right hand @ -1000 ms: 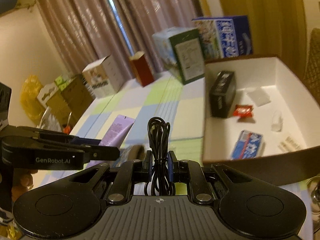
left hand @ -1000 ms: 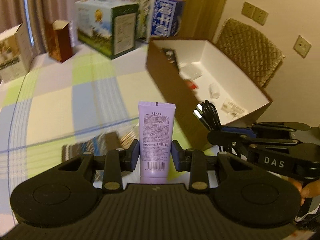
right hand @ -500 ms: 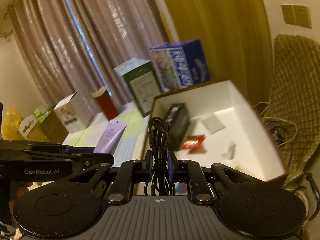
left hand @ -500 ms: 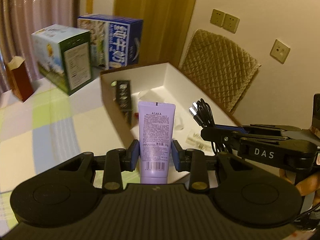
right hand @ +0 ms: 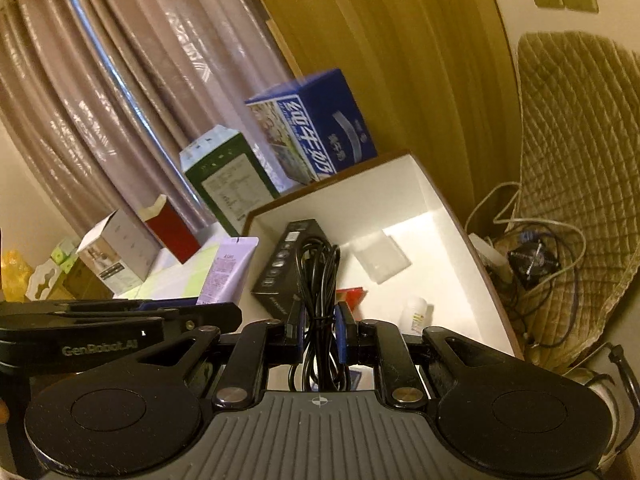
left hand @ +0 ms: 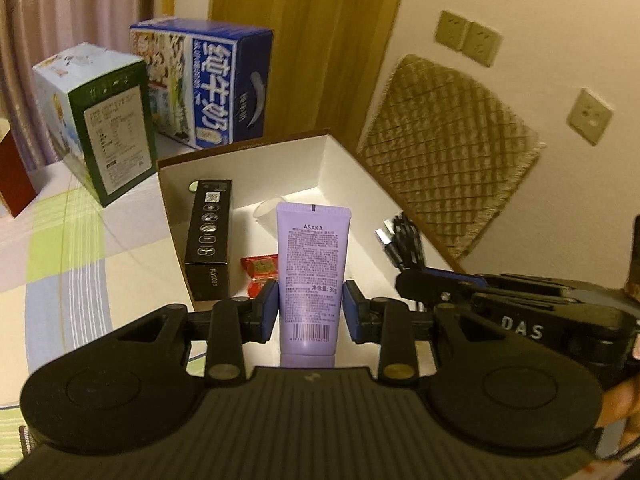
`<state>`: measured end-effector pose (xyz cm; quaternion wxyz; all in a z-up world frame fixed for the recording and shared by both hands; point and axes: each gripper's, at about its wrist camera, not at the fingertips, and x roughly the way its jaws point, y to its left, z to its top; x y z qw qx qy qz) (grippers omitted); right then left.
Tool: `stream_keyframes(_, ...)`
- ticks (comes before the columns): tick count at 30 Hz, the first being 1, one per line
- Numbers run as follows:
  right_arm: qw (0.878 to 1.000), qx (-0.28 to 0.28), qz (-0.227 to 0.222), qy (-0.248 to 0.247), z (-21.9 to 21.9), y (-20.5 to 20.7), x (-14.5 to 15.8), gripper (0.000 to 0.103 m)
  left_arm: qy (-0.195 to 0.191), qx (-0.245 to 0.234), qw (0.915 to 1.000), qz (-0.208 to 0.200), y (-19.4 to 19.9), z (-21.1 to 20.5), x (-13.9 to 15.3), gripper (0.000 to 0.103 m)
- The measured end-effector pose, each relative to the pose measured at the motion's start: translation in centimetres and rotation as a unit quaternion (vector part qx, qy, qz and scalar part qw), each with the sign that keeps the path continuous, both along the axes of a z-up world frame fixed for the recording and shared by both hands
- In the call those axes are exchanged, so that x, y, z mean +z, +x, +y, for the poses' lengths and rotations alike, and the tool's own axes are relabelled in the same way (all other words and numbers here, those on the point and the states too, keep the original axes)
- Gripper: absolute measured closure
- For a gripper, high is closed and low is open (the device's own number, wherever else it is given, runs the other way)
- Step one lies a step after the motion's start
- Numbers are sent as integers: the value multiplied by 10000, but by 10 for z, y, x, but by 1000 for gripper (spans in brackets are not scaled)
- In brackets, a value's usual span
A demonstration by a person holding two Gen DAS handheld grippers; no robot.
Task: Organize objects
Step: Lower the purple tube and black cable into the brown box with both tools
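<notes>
Tools over the open box, each one holding a thing.
Left tool (left hand: 310,312) pinches a purple tube (left hand: 313,264) marked "ASAKA", standing upright at frame center. Right tool (right hand: 320,338) is squeezed onto a bundled black cable (right hand: 320,280), and points down toward the white box (right hand: 436,196). A black carton (left hand: 208,236) lies inside; a blue milk carton (left hand: 208,80) sits upper left.

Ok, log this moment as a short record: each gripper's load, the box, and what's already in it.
left gripper: shut on lilac plastic tube, upright
right gripper: shut on coiled black cable
container: white-lined brown cardboard box, open, just ahead of both grippers
inside: long black carton, red wrapped sachet, small white bottle
</notes>
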<state>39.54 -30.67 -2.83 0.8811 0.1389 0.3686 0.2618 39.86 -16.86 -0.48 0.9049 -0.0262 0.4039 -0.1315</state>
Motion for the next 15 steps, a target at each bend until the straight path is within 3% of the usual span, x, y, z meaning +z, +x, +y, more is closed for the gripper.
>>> stream_keyframes(15, 9978, 3, 642, -150, 7, 50, -42, 91, 326, 460, 9952, 803, 61, -2, -63, 74)
